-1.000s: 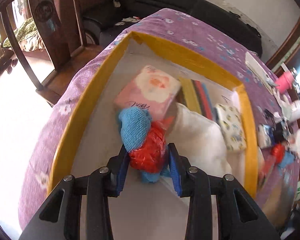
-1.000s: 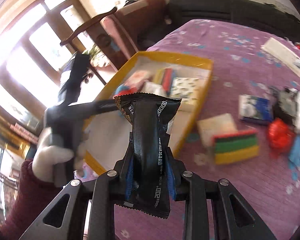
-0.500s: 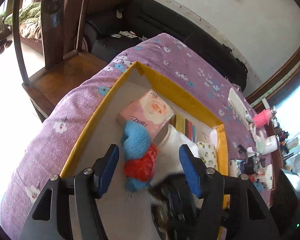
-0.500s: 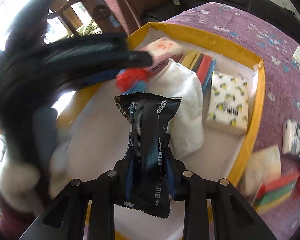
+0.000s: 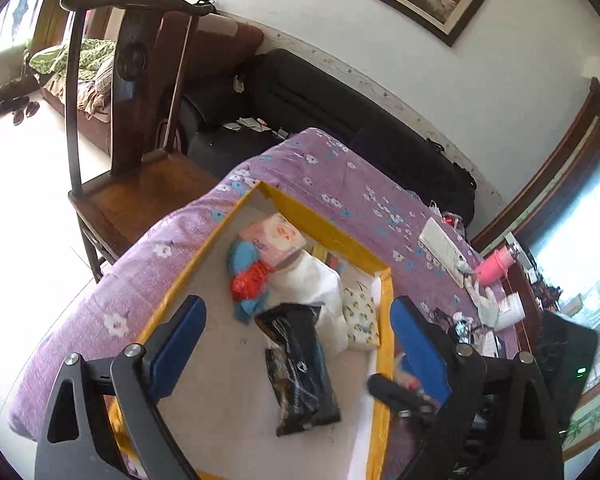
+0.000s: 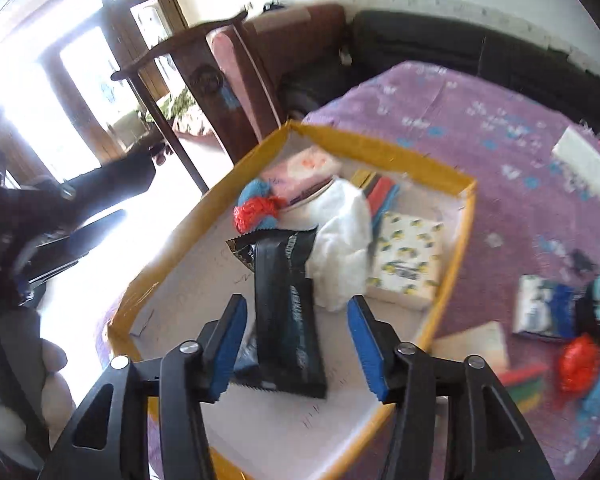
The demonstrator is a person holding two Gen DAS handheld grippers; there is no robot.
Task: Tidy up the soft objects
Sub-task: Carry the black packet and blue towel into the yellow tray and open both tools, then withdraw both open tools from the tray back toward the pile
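Two grippers are hanging over the yellow-rimmed box (image 5: 284, 206) on the purple desk (image 5: 340, 184). Inside it, the black packet (image 6: 288, 312) is lying flat beside the white cloth (image 6: 342, 240). Right gripper (image 6: 296, 346) jaws are standing apart either side of the packet; left gripper (image 5: 296, 348) jaws are gaping wide, holding nothing.

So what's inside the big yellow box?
Inside the yellow-rimmed box: a black foil packet, white cloth, pink tissue pack, lemon-print pack, red-and-blue bundle. Whatever lies beneath them is covered.
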